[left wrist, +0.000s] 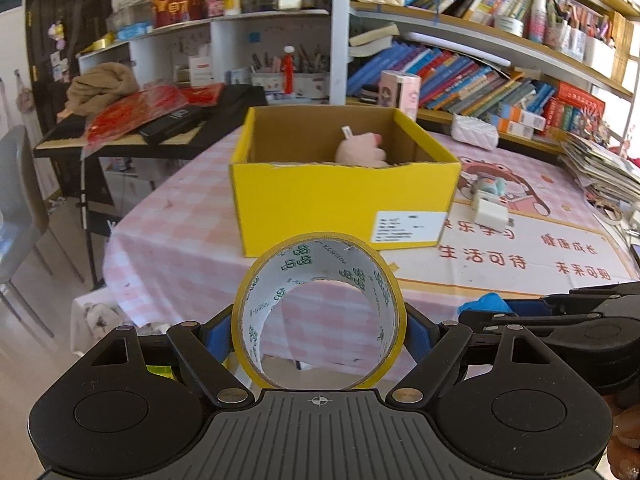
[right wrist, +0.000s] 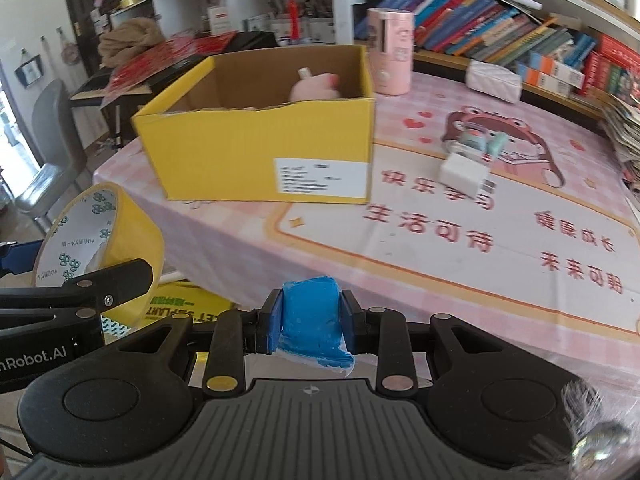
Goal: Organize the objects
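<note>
A roll of yellow tape (left wrist: 320,312) with a white printed core stands on edge between the blue pads of my left gripper (left wrist: 319,330), which is shut on it; the same tape roll (right wrist: 96,236) shows at the left of the right wrist view. My right gripper (right wrist: 310,316) is shut on a blue wrapped lump (right wrist: 312,320), and that blue lump (left wrist: 482,304) peeks in at the right of the left wrist view. Ahead on the pink checked tablecloth (left wrist: 180,248) stands an open yellow cardboard box (left wrist: 344,196) (right wrist: 256,156) with a pink plush toy (left wrist: 362,150) (right wrist: 316,88) inside.
A small white box (right wrist: 464,172) and a teal toy (right wrist: 480,142) lie right of the yellow box. A pink canister (right wrist: 392,52) and a white pouch (right wrist: 494,80) stand behind. Bookshelves (left wrist: 480,72) line the back; a stack of papers (left wrist: 600,168) sits far right, a chair (left wrist: 20,208) left.
</note>
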Motion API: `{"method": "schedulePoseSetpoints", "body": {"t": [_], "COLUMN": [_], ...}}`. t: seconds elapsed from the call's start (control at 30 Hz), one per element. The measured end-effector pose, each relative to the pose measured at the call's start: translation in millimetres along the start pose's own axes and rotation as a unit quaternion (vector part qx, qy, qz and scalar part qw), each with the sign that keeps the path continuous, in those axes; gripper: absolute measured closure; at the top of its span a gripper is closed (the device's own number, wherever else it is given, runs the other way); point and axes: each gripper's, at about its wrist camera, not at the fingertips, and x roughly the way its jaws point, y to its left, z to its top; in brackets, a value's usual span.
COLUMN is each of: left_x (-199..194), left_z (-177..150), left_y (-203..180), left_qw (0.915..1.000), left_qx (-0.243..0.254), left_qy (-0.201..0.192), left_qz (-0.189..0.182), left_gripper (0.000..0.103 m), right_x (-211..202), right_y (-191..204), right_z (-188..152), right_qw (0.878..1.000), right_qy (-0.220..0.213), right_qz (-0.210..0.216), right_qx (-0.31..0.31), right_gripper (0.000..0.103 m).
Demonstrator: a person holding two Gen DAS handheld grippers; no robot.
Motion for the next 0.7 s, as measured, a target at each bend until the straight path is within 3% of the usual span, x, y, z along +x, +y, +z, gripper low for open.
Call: {"method": "schedulePoseSetpoints", "body": {"t": [0.7], "left_x": [-4], "left_z": [16], "left_y": [17], "left_qw": [0.9994], "left_qx": [0.001], "left_qy": [-0.034], "left_qz": [-0.006], "left_gripper": [0.02], "right_x": [-1], "right_y": [22], "right_z": [17], "right_qw": [0.999], "right_qy": [-0.029], "right_qz": [-0.007], "right_qx": [-0.017], "right_gripper": [0.075]}}
